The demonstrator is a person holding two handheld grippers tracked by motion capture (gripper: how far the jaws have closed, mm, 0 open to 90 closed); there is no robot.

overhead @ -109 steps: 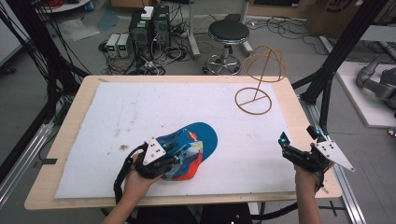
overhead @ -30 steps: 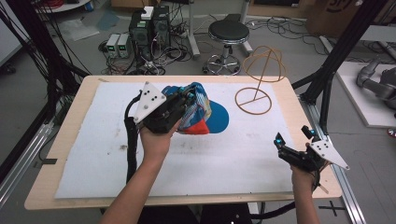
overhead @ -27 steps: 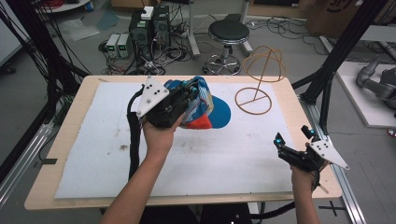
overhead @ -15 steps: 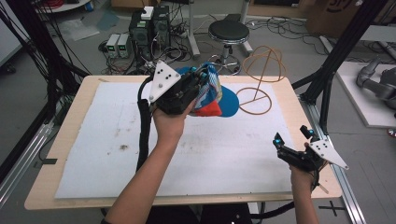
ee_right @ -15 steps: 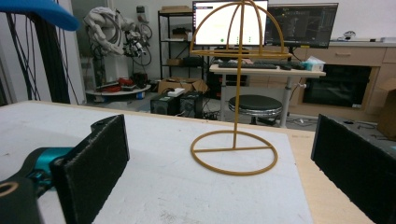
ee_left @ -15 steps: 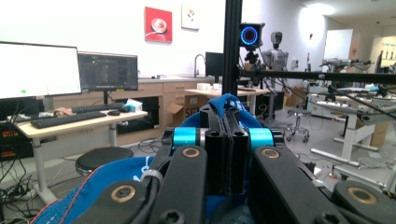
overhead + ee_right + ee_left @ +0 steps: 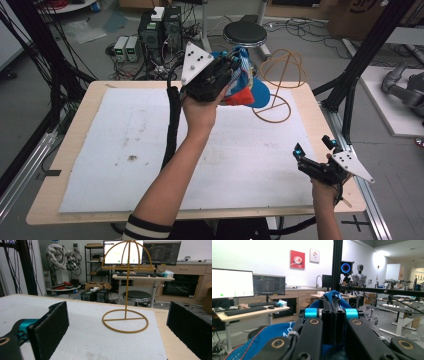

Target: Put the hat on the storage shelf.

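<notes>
My left gripper (image 7: 234,64) is raised above the table's far edge, shut on a blue, red and white cap (image 7: 246,89). In the left gripper view the jaws pinch the cap's blue fabric (image 7: 332,295) between them, and more of the cap (image 7: 262,340) hangs below at the left. Just right of the cap stands a gold wire hat stand (image 7: 280,85) with a domed top and a ring base. My right gripper (image 7: 315,155) hovers open near the table's right front corner. In the right gripper view its jaws stand wide apart, facing the hat stand (image 7: 126,290) with nothing between them.
A white mat (image 7: 125,150) covers most of the wooden table (image 7: 65,165). Beyond the far edge are a black stool (image 7: 245,34), power boxes (image 7: 150,35) and cables on the floor. Black frame posts (image 7: 360,65) rise at the right side.
The left hand has carried the cap up and to the right, from over the mat's far middle to beside the wire stand. The right gripper has stayed in place, open.
</notes>
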